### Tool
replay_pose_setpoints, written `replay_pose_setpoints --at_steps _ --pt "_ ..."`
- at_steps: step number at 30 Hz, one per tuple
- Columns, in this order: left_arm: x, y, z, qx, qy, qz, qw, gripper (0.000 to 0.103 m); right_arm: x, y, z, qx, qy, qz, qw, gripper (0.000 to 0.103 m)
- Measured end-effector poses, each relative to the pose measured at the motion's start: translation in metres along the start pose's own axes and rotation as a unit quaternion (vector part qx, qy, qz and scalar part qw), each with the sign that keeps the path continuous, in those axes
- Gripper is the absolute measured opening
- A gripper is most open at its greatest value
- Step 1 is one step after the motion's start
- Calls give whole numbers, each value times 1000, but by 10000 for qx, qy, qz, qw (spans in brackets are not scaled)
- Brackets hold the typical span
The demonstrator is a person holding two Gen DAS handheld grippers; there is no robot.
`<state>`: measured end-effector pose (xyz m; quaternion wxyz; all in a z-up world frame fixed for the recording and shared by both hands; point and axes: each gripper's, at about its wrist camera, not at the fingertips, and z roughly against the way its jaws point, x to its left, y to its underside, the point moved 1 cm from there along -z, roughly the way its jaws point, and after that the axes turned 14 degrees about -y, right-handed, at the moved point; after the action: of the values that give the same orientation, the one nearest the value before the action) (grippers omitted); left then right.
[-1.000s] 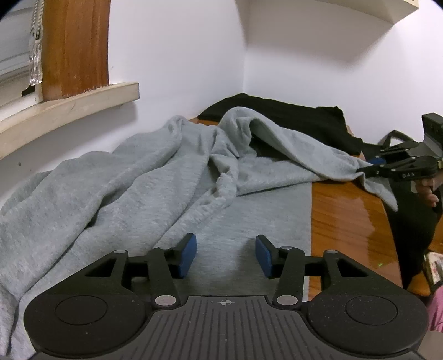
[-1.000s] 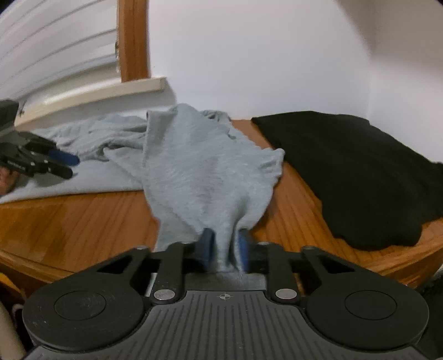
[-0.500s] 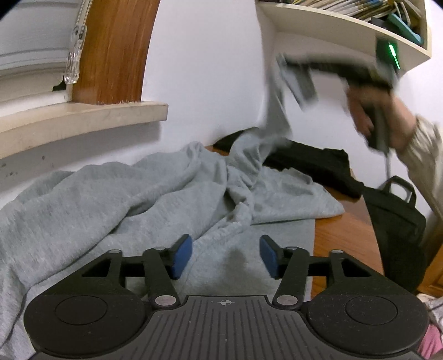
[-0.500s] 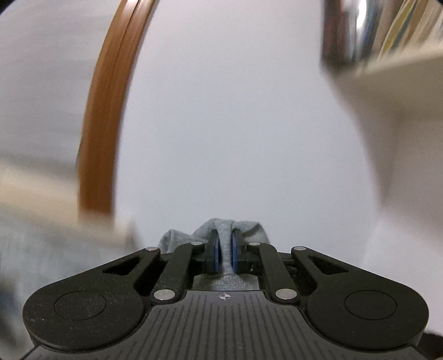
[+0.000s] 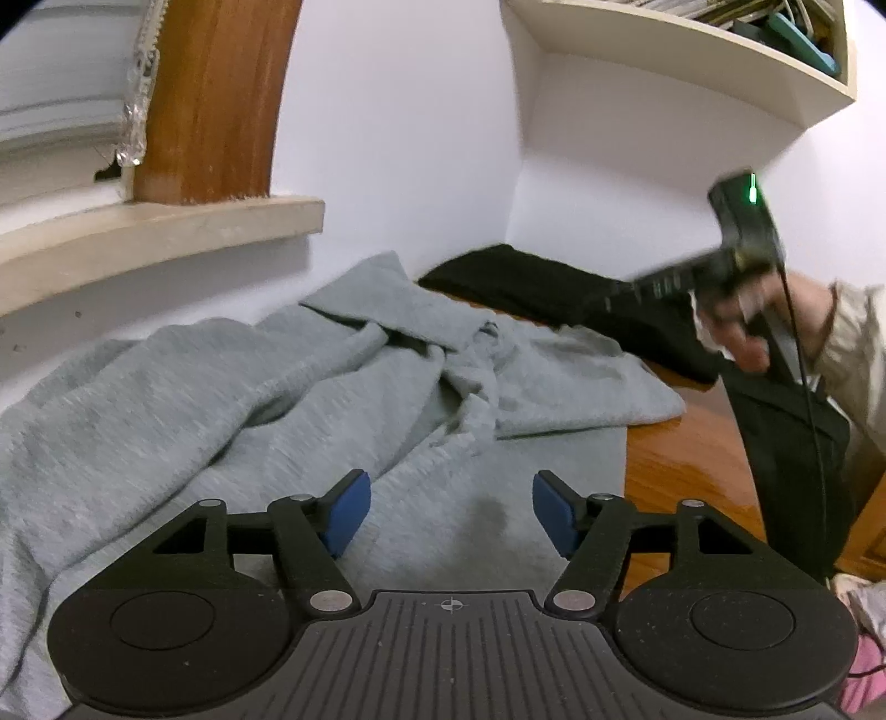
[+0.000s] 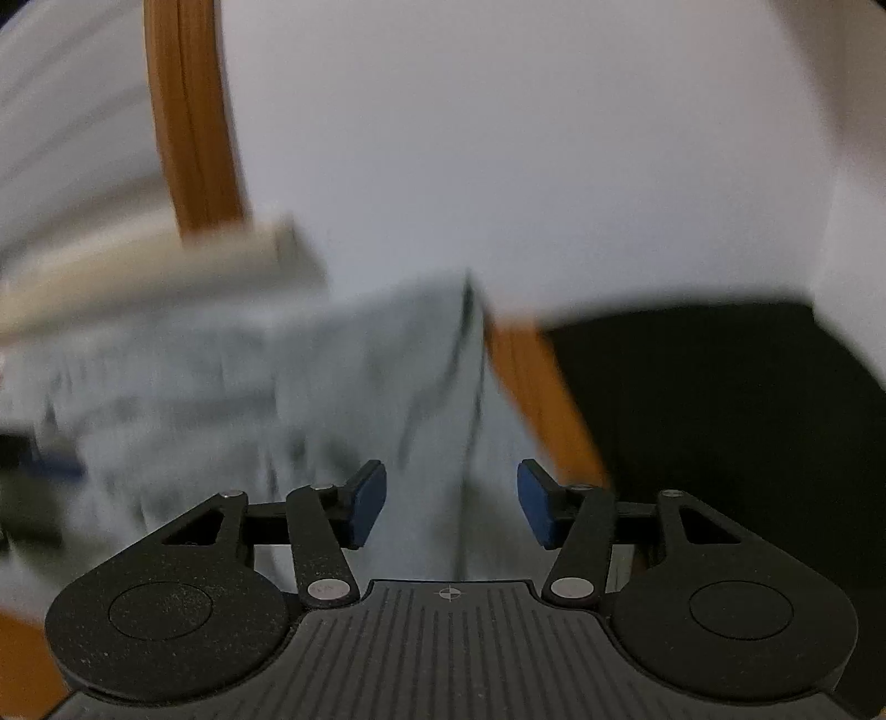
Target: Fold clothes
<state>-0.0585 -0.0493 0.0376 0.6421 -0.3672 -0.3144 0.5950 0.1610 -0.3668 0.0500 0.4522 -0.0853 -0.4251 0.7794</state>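
White walls meet in a corner behind a polished wooden table (image 5: 670, 476), and nearly everything is best placed against the grey garment (image 5: 232, 399) spread across it.

Nearest the left wrist camera, the left gripper (image 5: 446, 512) hangs low over the garment's near flat panel, its blue pads (image 5: 346, 512) wide apart with only cloth lying beneath the gap, not pinched; its jaws have just been opening further. Beyond it the garment rises into a bunched ridge of folds, with one flap lying out toward the table's bare right side. Behind the garment's far edge lies a black garment (image 5: 531, 282), pushed into the wall corner. Left of the grey cloth a pale window sill (image 5: 166, 232) juts out, and high above sits a shelf (image 5: 692, 50) of books.

To the right of the grey garment, the right gripper (image 6: 451, 509) is in a person's hand (image 5: 742, 327). Its own view is heavily blurred, but the jaws stand clearly apart and have just been opening, with grey cloth seen past the gap and not pressed by either pad (it appears let go).

My reading: one fold has been thrown over and dropped, and the piece is far from neat. Next, both grippers need fresh holds on an edge or corner, then a smoothing pull to flatten the ridge.
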Motion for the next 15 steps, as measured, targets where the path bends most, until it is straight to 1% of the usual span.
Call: replay_pose_setpoints --at_steps 3,5,7,8,9,10,13,15 --pt "-2 1 -1 105 43 -30 9999 70 -2 19 -7 92 -183 -178 9996 46" --pt "-4 2 -1 144 49 -64 9999 70 1 24 -12 137 -364 -249 9989 46" --pt "-3 3 0 142 60 -58 9999 70 6 22 -16 97 -450 -210 9987 46" --pt "-2 3 0 140 70 -48 9999 70 9 21 -18 97 -485 -198 9986 38" --pt "-2 3 0 138 79 -36 9999 70 11 19 -20 114 -509 -123 9986 14" --pt "-1 3 0 134 89 -23 9999 70 13 16 -22 141 -529 -18 9985 5" --pt "-1 3 0 130 121 -9 9998 71 18 6 -24 117 -591 200 9980 3" --pt "-1 3 0 133 145 -23 9998 71 22 -4 -22 -63 -553 297 9980 2"
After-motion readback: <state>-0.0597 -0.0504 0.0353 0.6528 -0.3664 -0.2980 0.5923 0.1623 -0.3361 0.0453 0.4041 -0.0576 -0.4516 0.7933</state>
